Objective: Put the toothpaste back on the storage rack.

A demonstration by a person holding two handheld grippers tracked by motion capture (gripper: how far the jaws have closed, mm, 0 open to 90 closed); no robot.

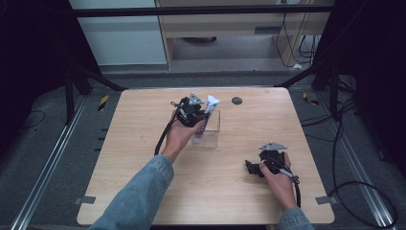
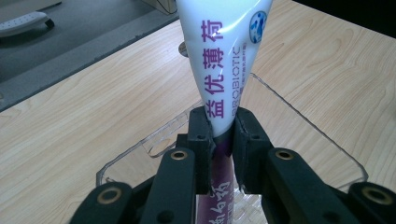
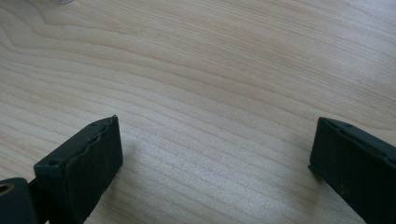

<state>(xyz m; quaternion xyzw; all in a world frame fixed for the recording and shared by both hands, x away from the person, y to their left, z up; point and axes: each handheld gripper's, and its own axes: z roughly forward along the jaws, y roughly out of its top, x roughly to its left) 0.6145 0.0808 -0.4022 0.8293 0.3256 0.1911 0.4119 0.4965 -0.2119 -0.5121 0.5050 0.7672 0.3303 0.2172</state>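
Observation:
A white and purple toothpaste tube [image 2: 224, 60] stands upright in my left gripper [image 2: 220, 135], whose jaws are shut on its narrow middle. Its purple lower end reaches down into a clear plastic box [image 2: 327, 140] on the wooden table. From above, the left gripper [image 1: 200, 114] holds the tube [image 1: 209, 106] over the clear box [image 1: 215, 129] near the table's middle. My right gripper [image 1: 253, 167] rests low at the front right of the table. In its own view the right gripper [image 3: 215, 154] stands open over bare wood, with nothing between its jaws.
A small dark round disc [image 1: 236, 100] lies on the table [image 1: 143, 143] behind the box. Metal rails and cables run along the floor on both sides. Dark frame posts stand at the far corners.

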